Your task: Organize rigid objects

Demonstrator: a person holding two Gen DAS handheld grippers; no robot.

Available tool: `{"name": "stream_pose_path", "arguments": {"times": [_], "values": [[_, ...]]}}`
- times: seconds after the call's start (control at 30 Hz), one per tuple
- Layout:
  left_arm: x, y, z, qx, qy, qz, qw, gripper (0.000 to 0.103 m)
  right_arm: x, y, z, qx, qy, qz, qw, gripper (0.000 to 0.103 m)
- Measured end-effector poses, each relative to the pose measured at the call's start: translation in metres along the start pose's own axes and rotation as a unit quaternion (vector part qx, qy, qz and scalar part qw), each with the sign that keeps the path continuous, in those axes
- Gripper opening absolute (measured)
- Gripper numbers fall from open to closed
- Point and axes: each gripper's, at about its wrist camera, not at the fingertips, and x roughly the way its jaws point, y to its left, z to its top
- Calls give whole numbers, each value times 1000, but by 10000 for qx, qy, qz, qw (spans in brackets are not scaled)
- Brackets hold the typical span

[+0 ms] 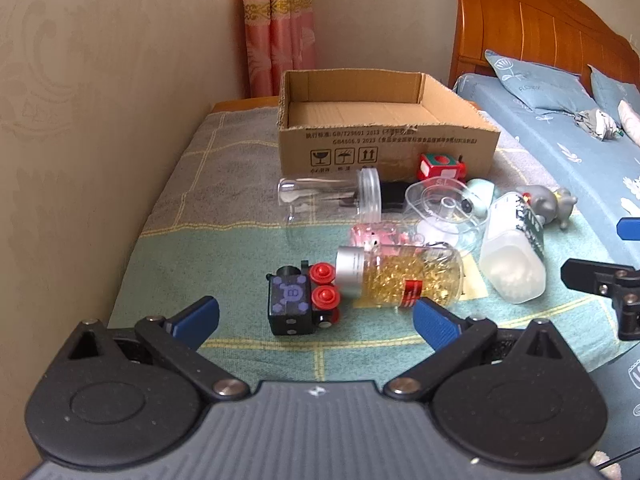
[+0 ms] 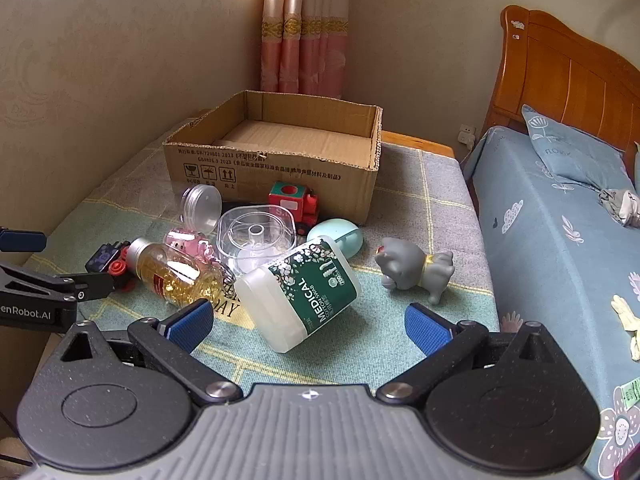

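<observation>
Both grippers, left [image 1: 316,316] and right [image 2: 308,322], hover with fingers spread wide, holding nothing. A cardboard box [image 1: 384,146] sits at twelve o'clock beyond the scattered bottles and toys.

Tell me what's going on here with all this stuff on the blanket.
A person holds two grippers, both open and empty. The left gripper hovers near a black toy train with red wheels and a clear bottle of gold capsules. The right gripper faces a white cotton swab container with a green label. The open cardboard box behind the clutter looks empty; nothing is sorted yet.
</observation>
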Motion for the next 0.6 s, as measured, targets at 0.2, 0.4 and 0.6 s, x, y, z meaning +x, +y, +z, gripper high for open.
{"name": "stream_pose_path", "arguments": {"times": [0.2,0.4,0.6], "values": [[29,10,-7,-45,257,56,9996,102,22,-6,-12,-126,212,168,9996,103],[51,18,-11,-139,392,168,9990,102,43,-4,-21,-295,453,286,9981,103],[62,27,-11,-207,426,282,9985,102,59,-2,-25,-429,620,513,9958,103]]}}
